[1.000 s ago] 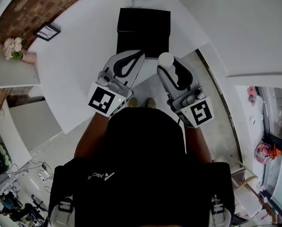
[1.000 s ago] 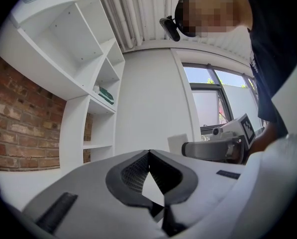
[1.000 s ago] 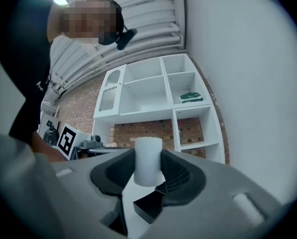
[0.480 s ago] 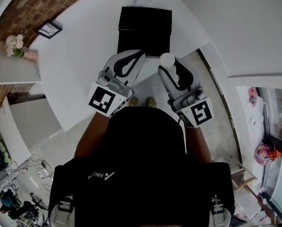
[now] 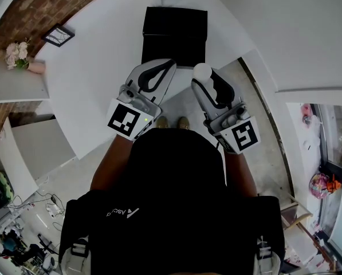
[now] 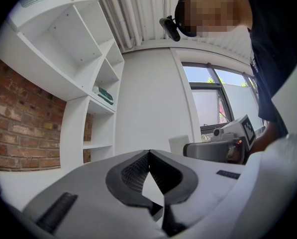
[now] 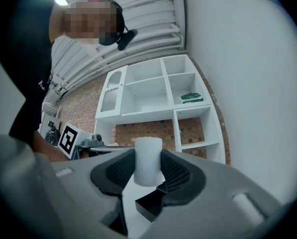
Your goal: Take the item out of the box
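Observation:
A black box [image 5: 175,34] stands open on the white table [image 5: 102,67], seen again as a small dark corner [image 7: 150,205] below the jaws in the right gripper view. My right gripper [image 5: 202,75] is shut on a white cylinder [image 7: 148,161], which shows as a white round top [image 5: 201,71] held upright just in front of the box's near edge. My left gripper [image 5: 162,69] is shut with nothing in it, its tips meeting [image 6: 148,156], and it hovers beside the right one at the box's near edge.
White shelving [image 7: 158,98] with a green item stands against a brick wall [image 6: 19,128]. A picture frame [image 5: 58,37] and flowers [image 5: 16,56] lie at the table's far left. The person's feet [image 5: 172,124] show below, between the grippers.

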A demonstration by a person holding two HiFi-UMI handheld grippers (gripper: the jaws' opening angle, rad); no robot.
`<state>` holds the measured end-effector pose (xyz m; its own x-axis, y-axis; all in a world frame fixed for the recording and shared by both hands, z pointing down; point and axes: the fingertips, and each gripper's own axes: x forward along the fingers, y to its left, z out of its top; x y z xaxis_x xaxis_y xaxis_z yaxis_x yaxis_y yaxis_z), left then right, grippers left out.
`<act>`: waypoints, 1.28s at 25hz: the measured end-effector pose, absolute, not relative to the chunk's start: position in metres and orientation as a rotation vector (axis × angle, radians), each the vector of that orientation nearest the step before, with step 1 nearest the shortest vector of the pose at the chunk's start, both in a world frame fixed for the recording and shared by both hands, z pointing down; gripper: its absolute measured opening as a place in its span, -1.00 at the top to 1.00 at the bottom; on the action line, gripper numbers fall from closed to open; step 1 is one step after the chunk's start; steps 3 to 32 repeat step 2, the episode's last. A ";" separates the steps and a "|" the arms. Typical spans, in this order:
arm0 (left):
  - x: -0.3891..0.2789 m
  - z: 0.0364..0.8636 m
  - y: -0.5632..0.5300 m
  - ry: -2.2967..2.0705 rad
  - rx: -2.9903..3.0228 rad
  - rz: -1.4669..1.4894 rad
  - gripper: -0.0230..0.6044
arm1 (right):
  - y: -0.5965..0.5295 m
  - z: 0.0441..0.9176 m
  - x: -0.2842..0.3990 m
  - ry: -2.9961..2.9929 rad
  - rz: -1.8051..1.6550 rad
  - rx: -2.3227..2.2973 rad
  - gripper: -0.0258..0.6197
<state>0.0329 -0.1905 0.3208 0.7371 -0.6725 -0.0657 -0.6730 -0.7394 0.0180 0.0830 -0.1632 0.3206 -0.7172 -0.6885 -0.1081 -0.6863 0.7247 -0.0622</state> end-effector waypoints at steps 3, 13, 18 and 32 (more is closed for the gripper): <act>0.034 0.321 -0.191 1.131 -2.922 0.107 0.93 | -0.164 0.320 0.084 2.801 -0.026 -1.121 0.41; 0.034 0.321 -0.191 1.131 -2.922 0.107 0.93 | -0.164 0.320 0.084 2.801 -0.026 -1.121 0.41; 0.034 0.321 -0.191 1.131 -2.922 0.107 0.93 | -0.164 0.320 0.084 2.801 -0.026 -1.121 0.41; 0.034 0.321 -0.191 1.131 -2.922 0.107 0.93 | -0.164 0.320 0.084 2.801 -0.026 -1.121 0.41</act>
